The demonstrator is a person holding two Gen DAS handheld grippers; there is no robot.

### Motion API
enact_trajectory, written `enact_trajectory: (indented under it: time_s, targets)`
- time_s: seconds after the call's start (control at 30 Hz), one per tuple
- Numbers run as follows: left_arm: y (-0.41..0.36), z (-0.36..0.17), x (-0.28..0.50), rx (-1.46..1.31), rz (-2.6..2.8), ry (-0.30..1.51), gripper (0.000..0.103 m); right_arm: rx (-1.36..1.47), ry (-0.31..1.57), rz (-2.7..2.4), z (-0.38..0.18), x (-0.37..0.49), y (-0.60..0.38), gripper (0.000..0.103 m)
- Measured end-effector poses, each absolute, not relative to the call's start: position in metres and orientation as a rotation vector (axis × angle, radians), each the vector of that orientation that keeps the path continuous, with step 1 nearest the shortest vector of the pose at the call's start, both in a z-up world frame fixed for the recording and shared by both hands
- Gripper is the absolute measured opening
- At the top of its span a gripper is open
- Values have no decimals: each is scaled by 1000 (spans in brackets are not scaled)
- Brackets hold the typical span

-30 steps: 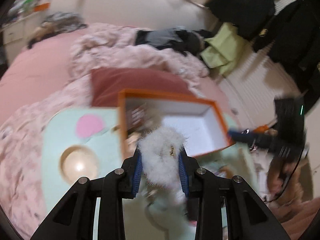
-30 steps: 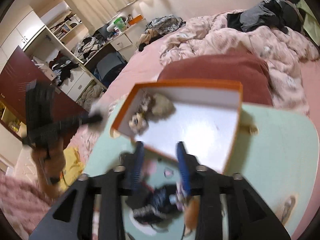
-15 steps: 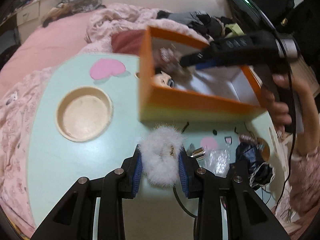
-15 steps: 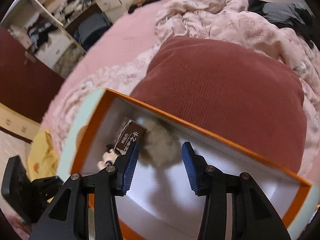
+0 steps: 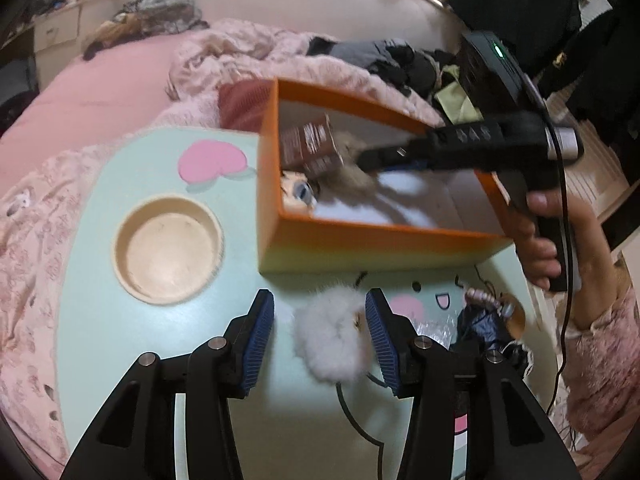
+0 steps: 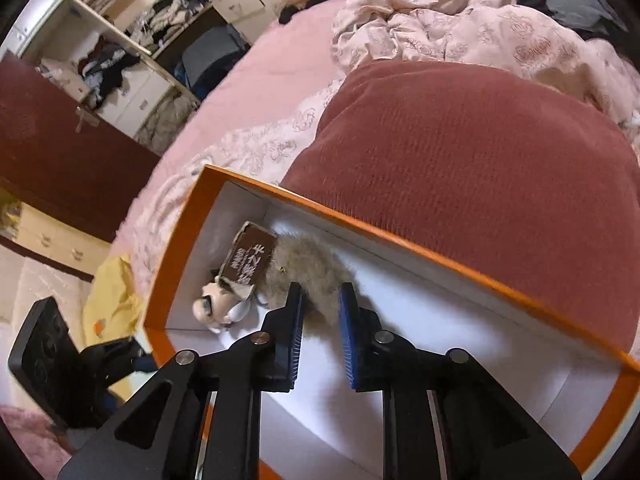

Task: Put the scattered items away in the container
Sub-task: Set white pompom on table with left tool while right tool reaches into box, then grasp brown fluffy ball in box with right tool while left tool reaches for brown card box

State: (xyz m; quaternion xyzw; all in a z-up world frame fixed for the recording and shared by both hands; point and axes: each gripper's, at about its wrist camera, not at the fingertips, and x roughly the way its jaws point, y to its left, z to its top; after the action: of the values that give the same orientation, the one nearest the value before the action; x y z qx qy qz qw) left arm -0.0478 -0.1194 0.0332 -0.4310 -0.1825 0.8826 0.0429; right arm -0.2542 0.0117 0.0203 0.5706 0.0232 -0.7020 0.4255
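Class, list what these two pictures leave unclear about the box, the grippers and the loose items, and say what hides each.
- Left wrist: box contents; blurred, partly behind right gripper.
- Left wrist: dark bundle; blurred, behind the left gripper's finger.
- Left wrist: whether the white pom-pom is free of the right finger.
- Right wrist: whether the gripper grips the brown pom-pom; fingers cover it.
- Right wrist: table items; out of frame.

A cluttered bedroom with a pink bed under a rumpled floral duvet and a dark red pillow, white open shelving stuffed with clothes, a dark red door, and dark coats hanging.
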Motion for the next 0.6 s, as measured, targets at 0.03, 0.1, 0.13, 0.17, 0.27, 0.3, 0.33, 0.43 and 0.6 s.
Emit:
enact_trajectory:
  time_s: [0.03,0.1,0.13,0.17,0.27,0.3,0.33,0.43,0.6]
  targets:
    - [-122,38,-47,-1296,2711,-556,46,1421,30,-1754,22,-254,16,16]
    - [-125,49,-49,-1259,2733,-538,46,1406,-11,-1759,27,-252,28,16]
    - [-126,56,-52,-1239,2749,-514,46,1397,-14,-1767,31,-251,31,16]
    - [-126,62,-56,-1224,2761,-488,46,1384,-16,-1779,35,-249,36,15]
    - [-117,84,-73,-1189,2799,-346,46,1353,-58,-1804,46,-244,53,11]
    - [-111,90,-82,-1188,2809,-279,46,1343,-70,-1812,50,-242,59,9]
    - [-104,95,-92,-1195,2813,-202,46,1332,-80,-1822,54,-240,64,9]
    - [-83,98,-126,-1306,2798,-38,47,1297,-112,-1828,65,-231,82,9]
    - [-72,75,-179,-1604,2695,-8,47,1365,-35,-1863,61,-230,85,18]
